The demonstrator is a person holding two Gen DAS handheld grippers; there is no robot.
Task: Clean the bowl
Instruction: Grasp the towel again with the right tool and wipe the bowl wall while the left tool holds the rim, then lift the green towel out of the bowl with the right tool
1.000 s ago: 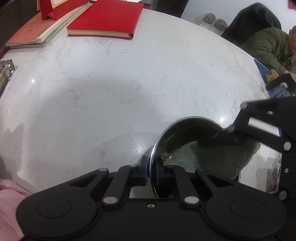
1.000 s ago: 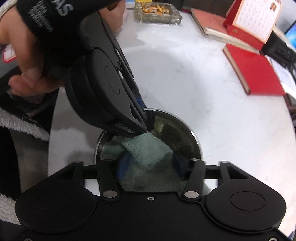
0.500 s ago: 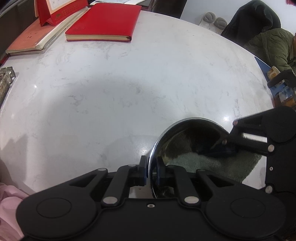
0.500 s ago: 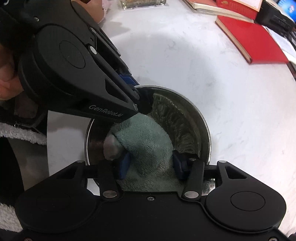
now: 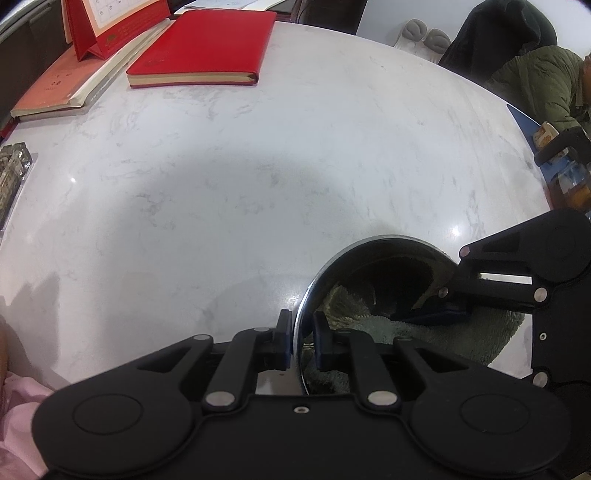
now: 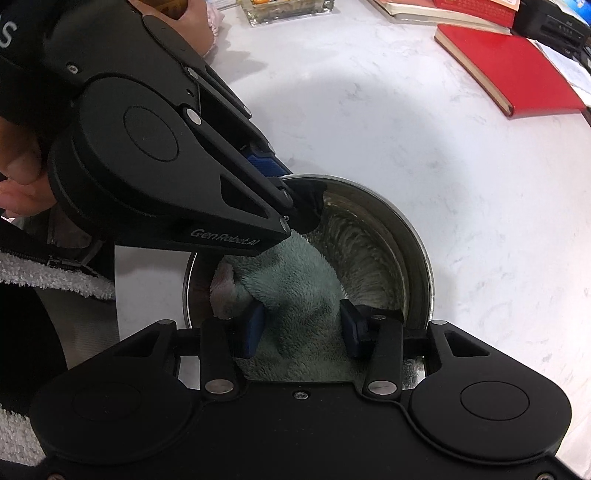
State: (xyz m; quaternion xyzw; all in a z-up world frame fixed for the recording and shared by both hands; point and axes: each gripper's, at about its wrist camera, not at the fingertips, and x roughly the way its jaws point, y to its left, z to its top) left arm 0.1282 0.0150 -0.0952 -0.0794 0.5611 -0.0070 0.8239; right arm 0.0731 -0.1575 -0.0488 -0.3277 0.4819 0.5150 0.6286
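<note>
Bowl on the worktop, wiping step in hand.
Left hand-held gripper is clamped on its rim; right hand-held gripper, jaws just closed, pinches the cloth inside, which probably needs sweeping round next.

White marble-patterned tabletop, glossy with light glints; red notebook and desk calendar at far edge; dark chair beyond.

Right gripper clamps a bunched green cloth inside the steel bowl, its jaws having just closed in. Left gripper pinches the bowl's far rim on the white marble table.
</note>
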